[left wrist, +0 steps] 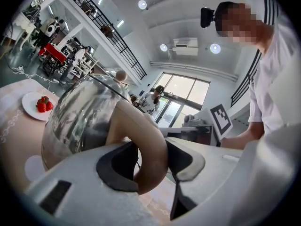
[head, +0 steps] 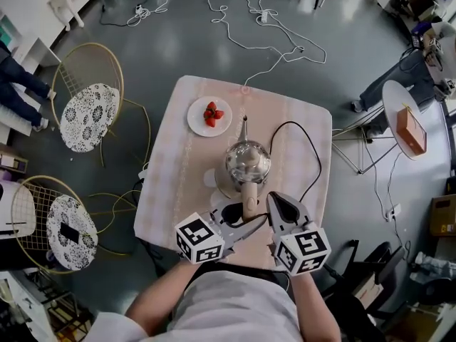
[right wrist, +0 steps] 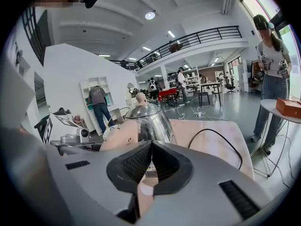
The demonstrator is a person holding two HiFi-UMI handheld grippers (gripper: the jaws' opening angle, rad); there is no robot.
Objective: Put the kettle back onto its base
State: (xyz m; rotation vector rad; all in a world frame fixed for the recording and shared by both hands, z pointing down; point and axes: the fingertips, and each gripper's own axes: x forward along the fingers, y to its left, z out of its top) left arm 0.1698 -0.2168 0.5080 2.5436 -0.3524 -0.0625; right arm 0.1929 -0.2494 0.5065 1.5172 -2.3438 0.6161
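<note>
We look steeply down from the head onto the whole table (head: 178, 169), while the cameras on our left gripper (head: 249, 219) and right gripper (head: 276, 199) sit low at its near edge, facing along their jaws, close against the kettle (head: 248, 164) that all three views share.

Shiny steel kettle (head: 248, 164), upright, thin spout (head: 244, 125) pointing away, beige handle (head: 249, 199) nearest
</note>
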